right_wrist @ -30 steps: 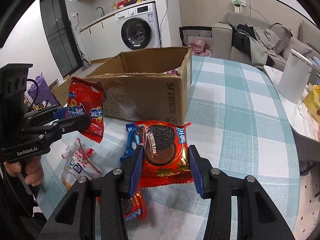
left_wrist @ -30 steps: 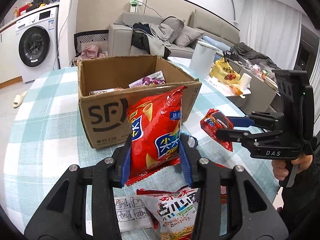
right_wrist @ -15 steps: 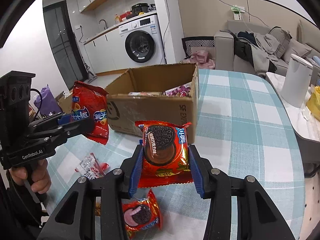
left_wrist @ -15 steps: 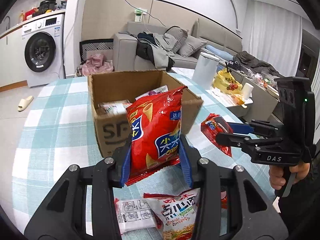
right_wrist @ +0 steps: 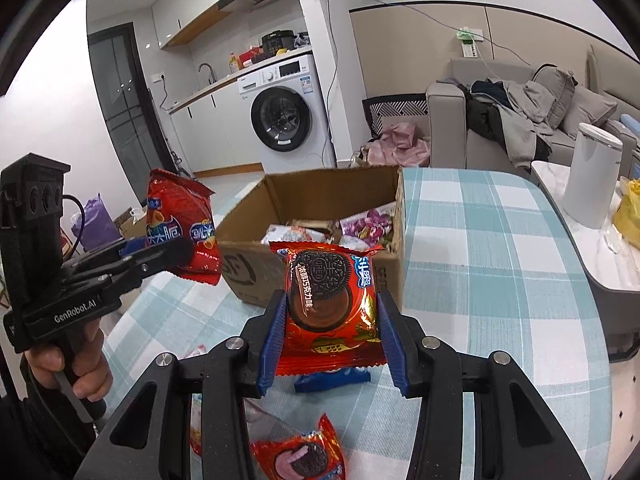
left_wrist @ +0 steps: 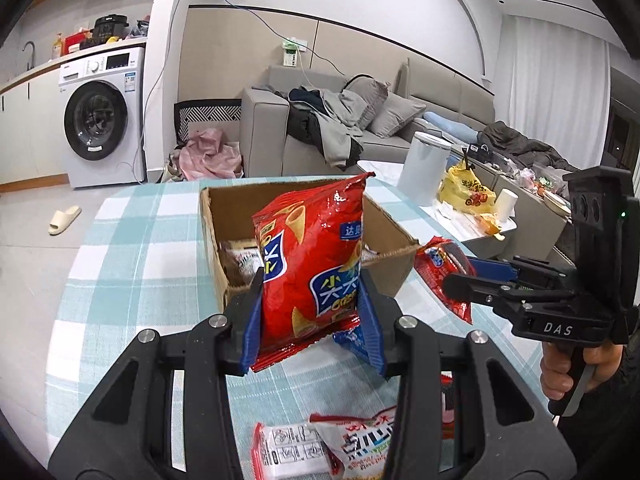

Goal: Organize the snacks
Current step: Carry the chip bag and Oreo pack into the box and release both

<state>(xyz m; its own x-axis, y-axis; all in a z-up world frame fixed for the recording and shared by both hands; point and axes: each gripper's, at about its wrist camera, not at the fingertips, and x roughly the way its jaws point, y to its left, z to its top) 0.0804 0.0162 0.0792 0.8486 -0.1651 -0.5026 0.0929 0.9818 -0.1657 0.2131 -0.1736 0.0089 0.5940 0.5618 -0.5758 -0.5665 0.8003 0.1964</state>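
My left gripper [left_wrist: 310,326] is shut on a red chip bag [left_wrist: 310,256] and holds it upright in the air in front of the open cardboard box [left_wrist: 394,276]. My right gripper [right_wrist: 332,340] is shut on a red Oreo pack [right_wrist: 330,304], also lifted, just short of the box [right_wrist: 248,276]. The box holds several snack packs [right_wrist: 368,226]. Each gripper shows in the other's view: the right one [left_wrist: 460,282] with its pack beside the box, the left one [right_wrist: 176,250] with the chip bag to the box's left.
On the checked tablecloth [right_wrist: 492,280] below lie loose snacks: a red Oreo pack [right_wrist: 300,458], a blue pack [right_wrist: 332,380], and noodle-snack bags [left_wrist: 352,442]. A white kettle [right_wrist: 592,180] and yellow bag [left_wrist: 464,192] stand on a side table to the right.
Both grippers have risen with their packs and now look down into the box. The box appears lower and its contents show.
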